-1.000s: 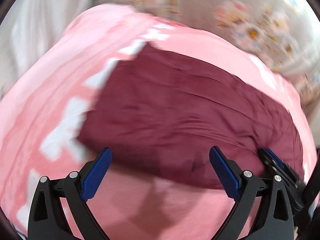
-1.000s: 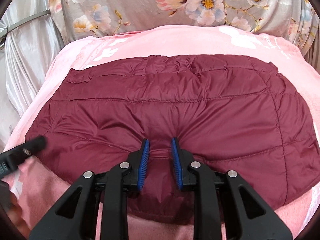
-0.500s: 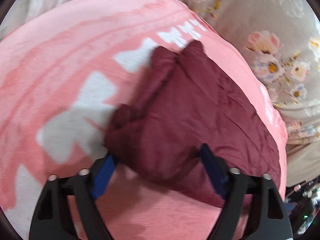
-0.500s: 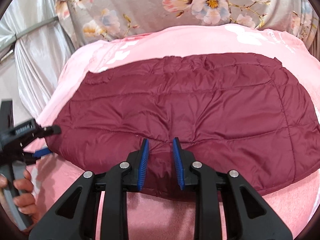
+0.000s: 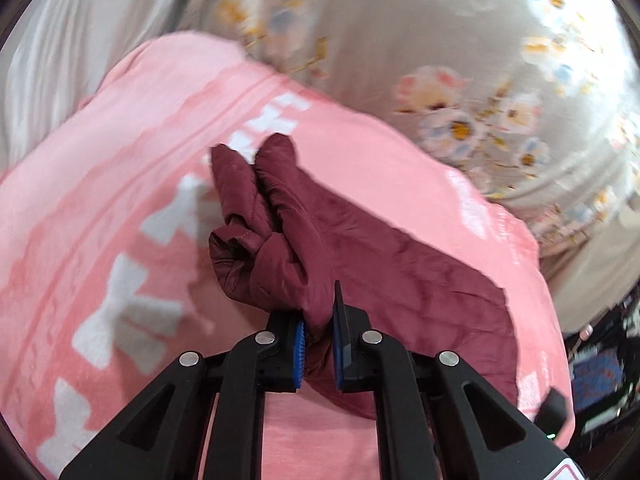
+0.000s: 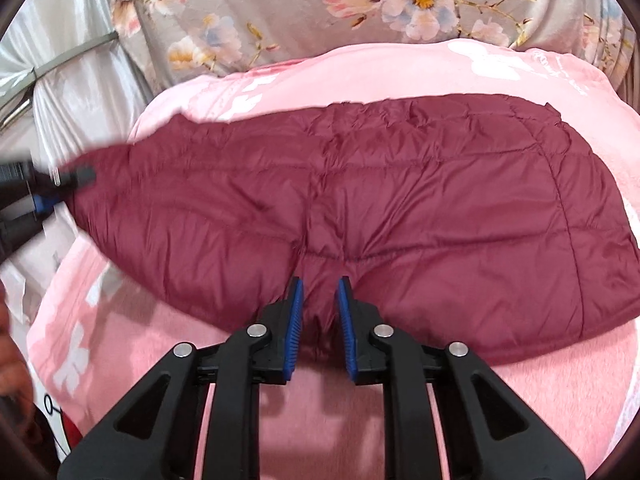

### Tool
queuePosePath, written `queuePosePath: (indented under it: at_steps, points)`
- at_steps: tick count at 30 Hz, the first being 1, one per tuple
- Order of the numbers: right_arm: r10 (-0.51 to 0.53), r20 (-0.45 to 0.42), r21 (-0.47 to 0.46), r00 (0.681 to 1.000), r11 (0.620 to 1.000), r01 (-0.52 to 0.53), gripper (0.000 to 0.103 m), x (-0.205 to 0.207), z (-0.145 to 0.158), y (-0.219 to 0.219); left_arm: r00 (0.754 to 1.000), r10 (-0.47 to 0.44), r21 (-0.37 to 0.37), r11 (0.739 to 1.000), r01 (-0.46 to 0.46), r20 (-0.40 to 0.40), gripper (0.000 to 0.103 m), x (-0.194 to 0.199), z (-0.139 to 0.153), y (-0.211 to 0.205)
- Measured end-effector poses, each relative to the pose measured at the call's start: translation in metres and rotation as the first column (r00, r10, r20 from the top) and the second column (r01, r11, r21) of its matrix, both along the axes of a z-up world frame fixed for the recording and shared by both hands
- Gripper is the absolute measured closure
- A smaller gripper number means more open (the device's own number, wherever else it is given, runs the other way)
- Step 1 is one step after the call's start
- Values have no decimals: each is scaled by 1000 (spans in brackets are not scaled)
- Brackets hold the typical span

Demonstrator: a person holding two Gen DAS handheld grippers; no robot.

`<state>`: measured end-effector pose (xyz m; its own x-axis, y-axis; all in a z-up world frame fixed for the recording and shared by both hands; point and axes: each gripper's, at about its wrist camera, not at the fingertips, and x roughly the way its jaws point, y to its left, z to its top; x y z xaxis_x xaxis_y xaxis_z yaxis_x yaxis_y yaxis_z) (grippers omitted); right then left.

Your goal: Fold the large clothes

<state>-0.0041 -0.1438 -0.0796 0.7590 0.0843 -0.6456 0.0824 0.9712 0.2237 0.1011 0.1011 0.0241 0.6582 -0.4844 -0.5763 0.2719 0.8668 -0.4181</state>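
A maroon quilted jacket [image 6: 420, 200] lies spread on a pink blanket [image 6: 520, 420]. My right gripper [image 6: 320, 312] pinches a bunched fold at the jacket's near hem, and its jaws are still closing on the fabric. In the left wrist view my left gripper [image 5: 320, 344] has the jacket's [image 5: 400, 280] left corner between its blue pads, its jaws closing on the cloth. That corner hangs lifted and crumpled above the blanket [image 5: 120, 168]. The left gripper [image 6: 44, 192] shows blurred at the jacket's left tip in the right wrist view.
A grey floral sheet [image 6: 280, 8] rises behind the blanket. Silvery cloth [image 6: 72, 80] hangs at the far left. A person's hand [image 6: 12, 340] shows at the left edge. Dark clutter [image 5: 600, 360] sits beyond the blanket's right edge.
My left gripper went from wide open to shut on the jacket's left corner and lifted it, pulling that side out to a point. The right gripper kept its pinch on the hem.
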Motion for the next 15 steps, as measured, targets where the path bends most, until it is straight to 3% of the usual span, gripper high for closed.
queuePosePath:
  at_steps: [5,9,12,15]
  points:
    - [0,-1,79,1000,997,0,86,-7,3,-13,985,-127,68,990,120,115,95,-28,34,-53]
    - [-65,19,112,998,992,62,85,-28,14,-43,952,-266,112,962,250,154,95,-47,49,-112]
    - [-137,30,85,990,987,134,84,-48,19,-68,927,-352,151,931,333,130,95,-55,42,-158]
    - [-213,32,80,977,974,210,84,-68,20,-97,904,-424,172,896,409,59,95,-58,17,-203]
